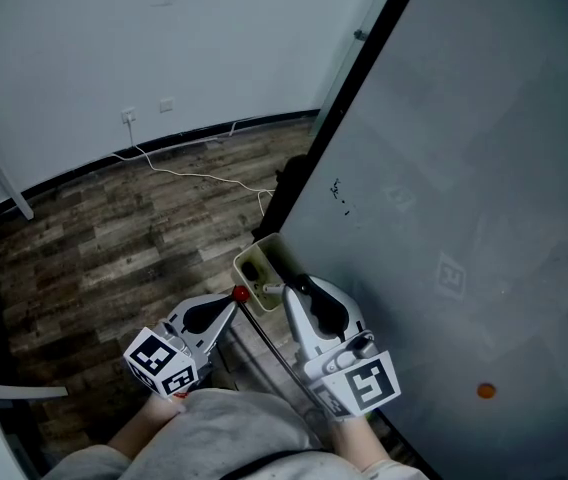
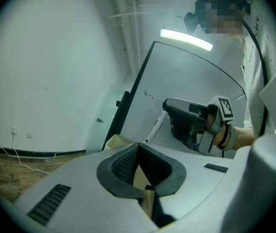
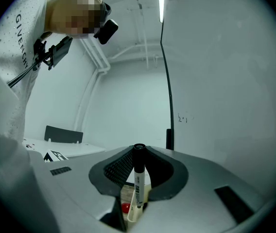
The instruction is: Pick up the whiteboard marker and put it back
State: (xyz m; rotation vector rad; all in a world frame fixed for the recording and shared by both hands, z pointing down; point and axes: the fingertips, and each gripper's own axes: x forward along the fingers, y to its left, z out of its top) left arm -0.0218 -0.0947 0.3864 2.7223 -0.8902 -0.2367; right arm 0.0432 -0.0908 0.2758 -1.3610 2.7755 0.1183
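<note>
Marker: whiteboard marker [image 3: 138, 181], white body w/ black end at far tip of jaws; sits just above tray, near board's left edge.
R gripper: right gripper [image 1: 286, 294] clamped on marker, level, close to board.
Tray: beige tray [image 1: 252, 264] at board's lower left edge, just beyond both tips.
Red bit: small red thing [image 1: 240, 293] betw. the 2 grippers, by L tip; can't tell what.
L gripper: left gripper [image 1: 230, 306] tips together, nothing in them, just left of R.
Board: whiteboard [image 1: 464, 168] fills right side, few dark marks.
Floor: wood floor [image 1: 114, 238], white cable [image 1: 194, 175] at far side.
</note>
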